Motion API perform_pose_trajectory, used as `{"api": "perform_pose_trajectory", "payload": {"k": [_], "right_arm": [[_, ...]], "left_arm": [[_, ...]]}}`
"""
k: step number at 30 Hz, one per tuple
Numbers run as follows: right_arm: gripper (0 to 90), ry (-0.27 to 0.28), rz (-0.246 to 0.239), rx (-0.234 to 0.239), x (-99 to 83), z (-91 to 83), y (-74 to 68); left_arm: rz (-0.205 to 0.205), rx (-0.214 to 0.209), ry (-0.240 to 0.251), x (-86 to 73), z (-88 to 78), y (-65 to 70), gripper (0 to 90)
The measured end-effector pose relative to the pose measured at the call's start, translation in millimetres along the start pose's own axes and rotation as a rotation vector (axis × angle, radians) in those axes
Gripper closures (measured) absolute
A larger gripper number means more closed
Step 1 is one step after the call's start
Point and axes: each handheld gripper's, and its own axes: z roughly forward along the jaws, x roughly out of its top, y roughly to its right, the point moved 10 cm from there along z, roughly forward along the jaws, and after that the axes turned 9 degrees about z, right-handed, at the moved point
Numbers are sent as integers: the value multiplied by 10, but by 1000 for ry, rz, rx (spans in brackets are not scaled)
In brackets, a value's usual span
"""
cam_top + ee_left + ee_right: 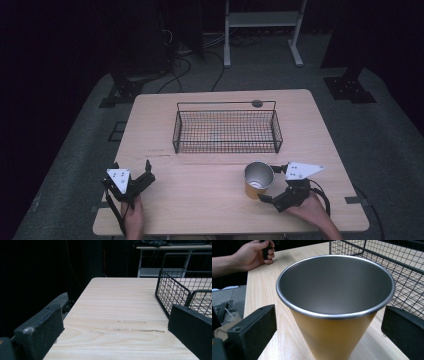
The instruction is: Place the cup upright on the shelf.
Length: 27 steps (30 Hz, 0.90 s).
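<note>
One cup [335, 307] to deal with, orange outside and steel within, upright on the table [210, 200], sitting squarely between the right gripper [270, 183]'s two jaws but touching neither; gaps visible on both sides in the right gripper view, so jaws spread and grasping nothing as yet. Judged the step in hand: closing on the cup, probably for a lift toward the wire basket [227, 131] standing just beyond the fingertips. Best done by advancing a little so the pads [253, 332] meet the wall below the rolled rim, not at it; tapered body, so a high pinch likely to slip downward and a low one to squeeze it up and out; mid-height the safer bet. Close evenly, keeping the cup centred, or one pad will shove it across the smooth wood before the other arrives. Thin metal, light and empty as far as visible; modest force likely enough. Mind the basket's near wall when lifting; clear the rim first. Left gripper [131, 181], well apart from the cup, resting near the table's edge, jaws likewise wide and empty, only bare wood between its fingers [40, 332].
</note>
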Motion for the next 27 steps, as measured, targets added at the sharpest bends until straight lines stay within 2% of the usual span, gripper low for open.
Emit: {"api": "perform_pose_trajectory", "payload": {"k": [4,13,23,27], "right_arm": [[0,3,9,14,16,32,-18],[0,-17,-3,21,79,139,-44],[0,-27,-5,24,109,192,-32],[0,-32,8,27,94,228,-7]], "left_arm": [[0,0,0,0,1,0,0],[-2,-1,1,0,0,-1,0],[-1,-1,0,0,0,0,0],[-1,-2,1,0,0,1,0]]}}
